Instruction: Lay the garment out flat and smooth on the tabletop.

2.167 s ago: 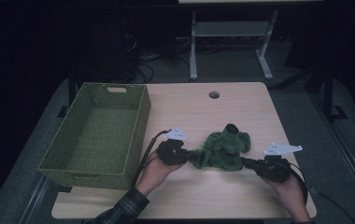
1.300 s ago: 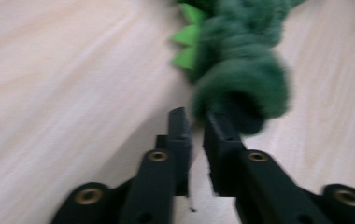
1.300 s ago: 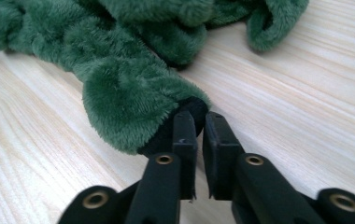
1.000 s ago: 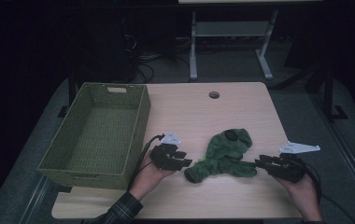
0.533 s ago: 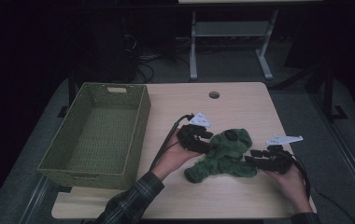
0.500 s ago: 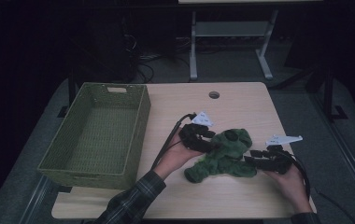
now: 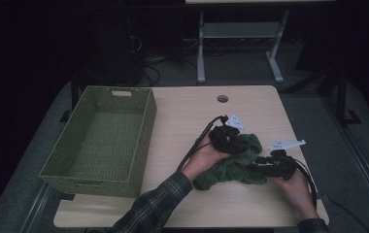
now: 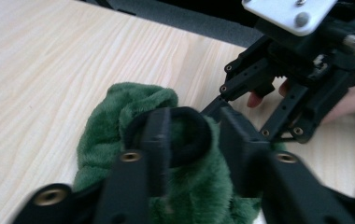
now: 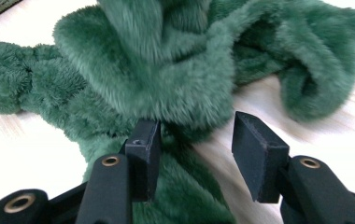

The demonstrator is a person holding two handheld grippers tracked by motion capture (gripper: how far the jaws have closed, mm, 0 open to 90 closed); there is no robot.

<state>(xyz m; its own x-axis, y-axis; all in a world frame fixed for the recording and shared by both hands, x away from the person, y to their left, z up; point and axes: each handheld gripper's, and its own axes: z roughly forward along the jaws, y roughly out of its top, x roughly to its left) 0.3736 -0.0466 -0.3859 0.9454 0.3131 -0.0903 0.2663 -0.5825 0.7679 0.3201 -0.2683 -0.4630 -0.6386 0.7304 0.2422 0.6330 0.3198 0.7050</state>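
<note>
1. Cloth – green plush, bunched on the counter at about 4 o'clock from its middle, well apart from the basket at 9 o'clock.
2. Left tongs – at the cloth's 11 o'clock edge. Jaws have just been closing; in the left gripper view a fold with a black loop sits between them, but pad contact isn't clear – can't tell if it's a real grip.
3. Right tongs – at the cloth's 4 o'clock edge. Jaws have just been opening and stand part open; in the right gripper view plush lies against the left pad, the other pad is bare over the counter – nothing clamped.
4. Risk: left bite takes only the pile or the loop, not the fabric – a lift would let the cloth slide out.
5. Risk: right tongs close on the bare gap and miss the fold – the cloth hangs from one corner and drags.
6. Risk: the two tongs sit near each other – likely clash if both drive inward.
7. Risk: a dangling tail could catch the basket rim on transfer.
8. Count: one cloth, one basket, two tongs, one counter, one grommet hole at 12 o'clock.
</note>
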